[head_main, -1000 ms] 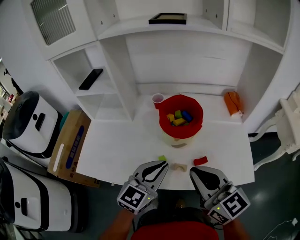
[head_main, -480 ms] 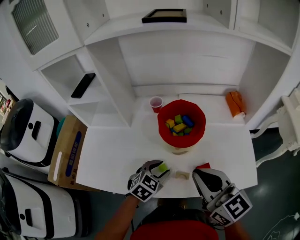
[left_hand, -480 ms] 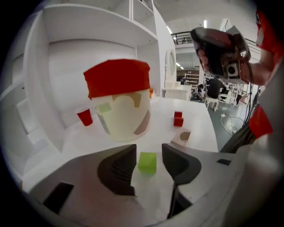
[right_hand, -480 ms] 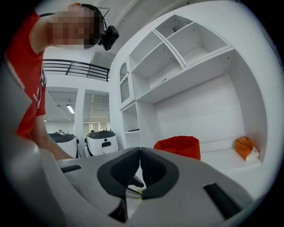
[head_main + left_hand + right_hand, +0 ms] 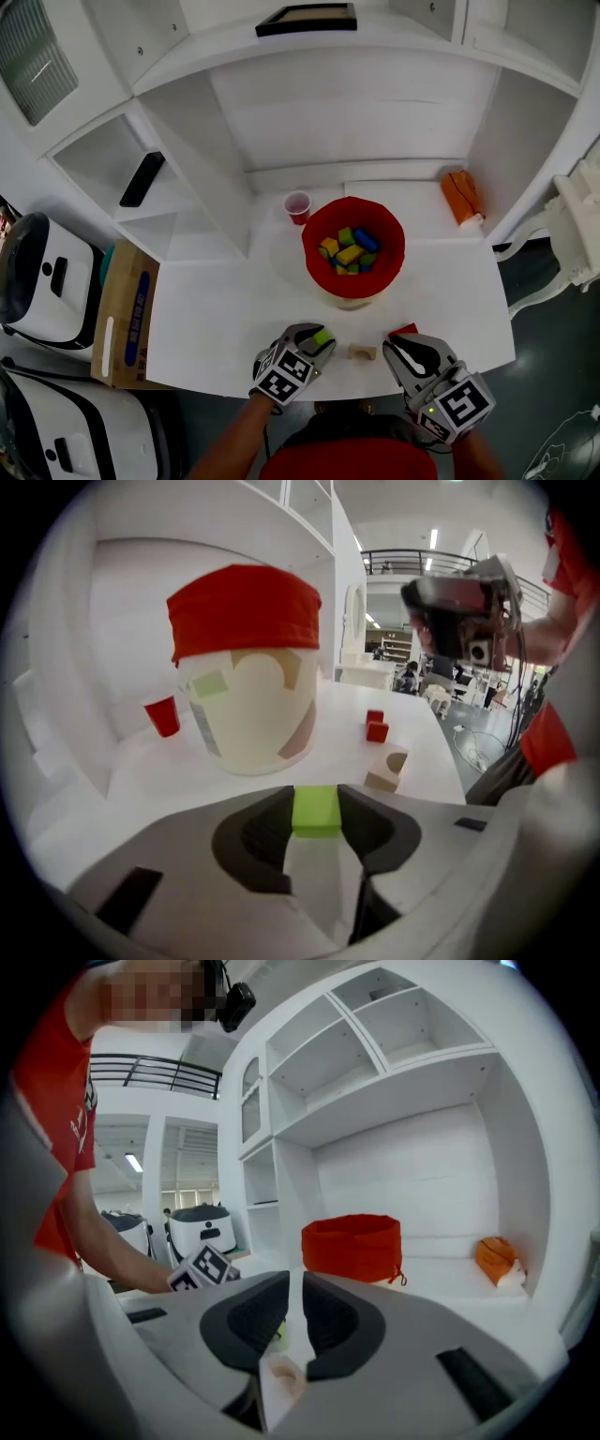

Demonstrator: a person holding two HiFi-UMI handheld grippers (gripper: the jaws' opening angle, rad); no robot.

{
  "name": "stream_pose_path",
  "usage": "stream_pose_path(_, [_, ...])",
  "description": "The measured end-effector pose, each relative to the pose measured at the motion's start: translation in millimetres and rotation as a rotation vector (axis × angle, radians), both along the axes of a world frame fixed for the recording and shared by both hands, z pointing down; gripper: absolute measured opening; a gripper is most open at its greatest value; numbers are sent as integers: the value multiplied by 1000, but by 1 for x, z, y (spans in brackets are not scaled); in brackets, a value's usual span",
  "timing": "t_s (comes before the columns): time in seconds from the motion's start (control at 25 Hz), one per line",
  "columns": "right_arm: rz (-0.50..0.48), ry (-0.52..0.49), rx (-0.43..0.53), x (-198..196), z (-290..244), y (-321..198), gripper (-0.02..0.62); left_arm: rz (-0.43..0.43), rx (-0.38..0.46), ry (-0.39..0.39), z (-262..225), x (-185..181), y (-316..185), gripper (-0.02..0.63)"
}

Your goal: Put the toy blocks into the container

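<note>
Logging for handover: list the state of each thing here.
left tool: jaws closing, green block between them.
right tool: jaws opening, nothing between.
container: upright, holding blocks.
red cup: upright.
wooden block: loose, outside container.
red block: loose, outside container.

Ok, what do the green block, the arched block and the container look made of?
The green block looks like matte painted wood or plastic; the arched block, bare pale wood; the container, a stiff cream body under a seemingly folded-over red fabric rim.
</note>
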State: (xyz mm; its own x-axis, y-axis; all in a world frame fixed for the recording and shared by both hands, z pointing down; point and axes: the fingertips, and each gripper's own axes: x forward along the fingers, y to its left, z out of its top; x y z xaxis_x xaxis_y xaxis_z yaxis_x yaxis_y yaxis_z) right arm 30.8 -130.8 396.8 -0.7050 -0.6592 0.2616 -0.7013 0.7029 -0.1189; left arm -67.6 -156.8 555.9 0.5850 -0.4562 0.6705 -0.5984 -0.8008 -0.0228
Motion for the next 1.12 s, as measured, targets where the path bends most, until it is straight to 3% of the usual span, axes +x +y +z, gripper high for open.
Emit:
stream_pose_path(0.2, [-151, 224, -133, -18, 70, 4, 178, -72, 232, 275, -123, 9, -7, 173])
stream_pose_path(0.28, [-191, 338, -155, -23, 94, 7, 196, -116, 311, 400, -186, 11, -13, 173])
stream_pose_path(0.36, [-215, 438, -157, -26, 113, 8, 205, -130, 395, 476, -236, 10, -29, 173])
stream_pose_path(0.48, [-235, 543, -170, -29, 136, 9, 217, -116, 502, 473, -271, 15, -69, 173])
stream_pose_path(0.56, [-244, 597, -185, -29, 147, 10, 221, -122, 472, 412, -263, 21, -99, 178])
stream_pose_path(0.64, [-249, 637, -196, -29, 154, 10, 225, -117, 401, 363, -245, 28, -121, 239])
stream_pose_path(0.72, [-247, 659, -203, -28, 158, 9, 225, -106, 353, 347, -233, 33, -130, 281])
stream_pose_path(0.8, [-251, 671, -208, -28, 160, 7, 225, -110, 358, 367, -235, 33, -129, 282])
stream_pose_path(0.84, [-258, 677, -209, -28, 161, 7, 225, -119, 375, 393, -241, 32, -125, 273])
stream_pose_path(0.96, [-276, 708, -201, -28, 167, 8, 219, -155, 451, 488, -265, 23, -106, 116])
stream_pose_path(1.0, [-276, 720, -192, -28, 169, 7, 189, -159, 469, 511, -271, 20, -97, 38])
stream_pose_path(1.04, [-274, 727, -183, -28, 170, 7, 150, -160, 481, 529, -275, 18, -87, 18])
stream_pose_path(1.12, [-272, 722, -177, -28, 171, 7, 149, -154, 487, 545, -276, 14, -69, 15])
